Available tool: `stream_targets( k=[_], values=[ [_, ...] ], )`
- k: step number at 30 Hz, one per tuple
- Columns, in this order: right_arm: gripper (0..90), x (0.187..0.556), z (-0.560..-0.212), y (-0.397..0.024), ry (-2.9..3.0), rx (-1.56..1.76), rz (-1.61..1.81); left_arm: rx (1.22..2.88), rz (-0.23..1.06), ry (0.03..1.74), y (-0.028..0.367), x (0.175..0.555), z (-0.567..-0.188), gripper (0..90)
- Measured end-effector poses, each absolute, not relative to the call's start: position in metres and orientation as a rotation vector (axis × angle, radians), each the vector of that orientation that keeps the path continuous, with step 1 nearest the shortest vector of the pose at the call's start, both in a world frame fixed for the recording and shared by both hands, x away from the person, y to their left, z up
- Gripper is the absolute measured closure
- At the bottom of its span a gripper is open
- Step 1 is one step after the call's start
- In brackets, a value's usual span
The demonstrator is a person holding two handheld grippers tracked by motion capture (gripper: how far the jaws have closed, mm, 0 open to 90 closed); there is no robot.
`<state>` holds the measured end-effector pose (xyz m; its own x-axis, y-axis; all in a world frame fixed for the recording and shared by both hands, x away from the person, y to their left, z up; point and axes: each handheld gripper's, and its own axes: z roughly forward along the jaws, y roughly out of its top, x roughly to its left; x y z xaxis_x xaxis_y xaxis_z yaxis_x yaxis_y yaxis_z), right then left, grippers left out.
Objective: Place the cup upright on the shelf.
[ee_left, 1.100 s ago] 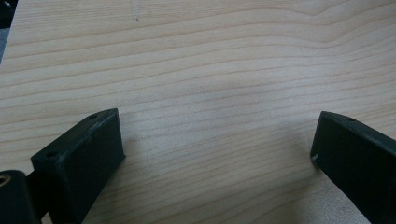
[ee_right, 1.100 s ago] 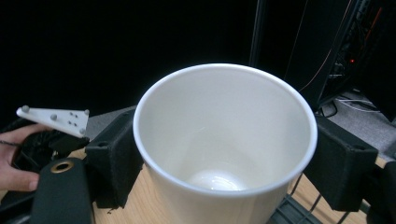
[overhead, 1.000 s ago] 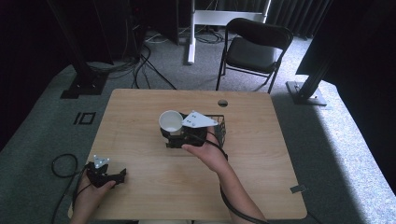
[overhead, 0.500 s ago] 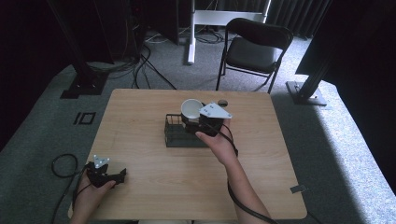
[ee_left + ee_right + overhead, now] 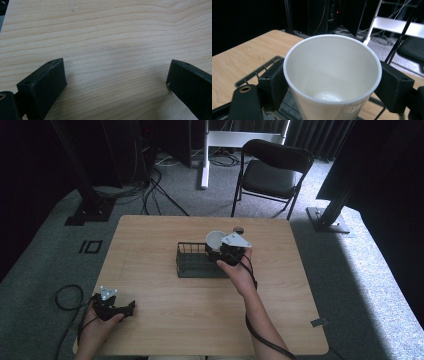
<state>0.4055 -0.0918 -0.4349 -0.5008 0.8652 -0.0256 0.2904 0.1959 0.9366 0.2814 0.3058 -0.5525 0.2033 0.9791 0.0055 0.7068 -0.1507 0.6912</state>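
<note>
The right tool (image 5: pixel 223 251) is clamped on a white paper cup (image 5: pixel 332 77) held over the wire basket's (image 5: pixel 192 265) 3 o'clock end, where a tighter squeeze might buckle its thin wall, while the left tool (image 5: pixel 113 306) rests spread apart at the bench's (image 5: pixel 165 320) 7 o'clock corner.

Left gripper (image 5: pixel 116 82): fingers (image 5: pixel 43 86) spread wide apart, nothing between them, directly above bare light-wood worktop (image 5: pixel 112 37).

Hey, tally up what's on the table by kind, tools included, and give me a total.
White paper cups: 1
Black wire baskets: 1
Black handheld two-jaw tools: 2, left and right
Total: 4
</note>
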Motion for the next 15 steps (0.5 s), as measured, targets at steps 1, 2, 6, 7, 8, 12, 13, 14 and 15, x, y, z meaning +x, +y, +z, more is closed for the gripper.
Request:
stream_targets(
  k=[1, 2, 6, 7, 8, 12, 13, 14, 15],
  values=[
    [20.1, 0.406, -0.437, -0.092, 1.905, 1.083, 1.299, 1.925, 0.633, 1.563, 0.306, 0.281, -0.553, 2.8],
    [20.1, 0.408, -0.44, -0.093, 1.908, 1.086, 1.289, 1.925, 0.633, 1.563, 0.306, 0.281, -0.552, 2.8],
    [20.1, 0.411, -0.45, -0.094, 1.923, 1.116, 1.27, 1.924, 0.634, 1.563, 0.306, 0.281, -0.553, 2.8],
    [20.1, 0.412, -0.452, -0.094, 1.924, 1.117, 1.265, 1.925, 0.633, 1.563, 0.306, 0.281, -0.553, 2.8],
    [20.1, 0.413, -0.455, -0.094, 1.927, 1.127, 1.268, 1.925, 0.633, 1.563, 0.306, 0.281, -0.553, 2.8],
    [20.1, 0.415, -0.46, -0.093, 1.937, 1.131, 1.262, 1.925, 0.633, 1.563, 0.306, 0.281, -0.553, 2.8],
    [20.1, 0.415, -0.461, -0.092, 1.94, 1.132, 1.264, 1.924, 0.633, 1.563, 0.306, 0.281, -0.553, 2.8],
    [20.1, 0.416, -0.463, -0.092, 1.943, 1.135, 1.26, 1.924, 0.633, 1.563, 0.306, 0.281, -0.553, 2.8],
    [20.1, 0.416, -0.464, -0.092, 1.947, 1.139, 1.257, 1.924, 0.633, 1.563, 0.306, 0.281, -0.553, 2.8]
  ],
)
